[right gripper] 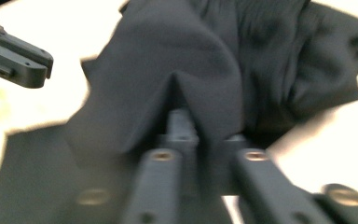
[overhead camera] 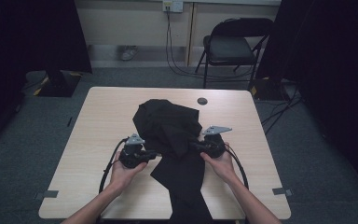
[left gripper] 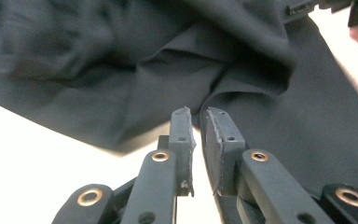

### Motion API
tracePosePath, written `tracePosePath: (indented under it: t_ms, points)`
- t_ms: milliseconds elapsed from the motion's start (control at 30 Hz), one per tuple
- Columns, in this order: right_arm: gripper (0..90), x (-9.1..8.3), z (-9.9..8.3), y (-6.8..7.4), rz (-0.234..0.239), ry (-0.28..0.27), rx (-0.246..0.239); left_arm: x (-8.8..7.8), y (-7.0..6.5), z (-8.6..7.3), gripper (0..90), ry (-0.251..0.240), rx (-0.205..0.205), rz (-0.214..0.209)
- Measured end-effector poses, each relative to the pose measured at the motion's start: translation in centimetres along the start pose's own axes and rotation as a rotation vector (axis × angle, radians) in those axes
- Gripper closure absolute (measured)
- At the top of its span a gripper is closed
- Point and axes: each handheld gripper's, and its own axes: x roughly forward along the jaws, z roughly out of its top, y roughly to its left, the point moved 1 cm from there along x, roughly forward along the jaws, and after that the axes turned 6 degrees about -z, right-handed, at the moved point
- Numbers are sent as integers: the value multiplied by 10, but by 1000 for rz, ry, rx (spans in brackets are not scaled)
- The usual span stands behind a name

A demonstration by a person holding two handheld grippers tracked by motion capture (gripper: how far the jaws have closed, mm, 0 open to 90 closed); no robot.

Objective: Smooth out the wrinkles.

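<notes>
Looking down from the high view, I see a crumpled black cloth (overhead camera: pixel 172 135) lying mid-desk (overhead camera: pixel 102 112), one strip trailing toward the near edge. My left gripper (overhead camera: pixel 154 154) sits at the cloth's left edge; in its own view its fingers (left gripper: pixel 182 135) stand a narrow gap apart, tips at a fold, nothing pinched between them. My right gripper (overhead camera: pixel 195 145) is at the cloth's right side; cloth drapes over its fingers (right gripper: pixel 182 123), blurred, and I cannot tell whether they grip it.
</notes>
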Motion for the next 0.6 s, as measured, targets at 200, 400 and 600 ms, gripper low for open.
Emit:
tracePosePath:
  t_ms: [200, 400, 600]
  points:
    - [480, -19, 0, -4, -50, -24, -6, 15, 4, -5, 773, 61, -3, 42]
    - [395, -36, -15, 12, -81, -19, -58, 19, -3, -7, 775, 74, 18, -9]
    - [442, -25, -20, 51, 82, 30, -127, 27, -10, -8, 752, 81, 21, -59]
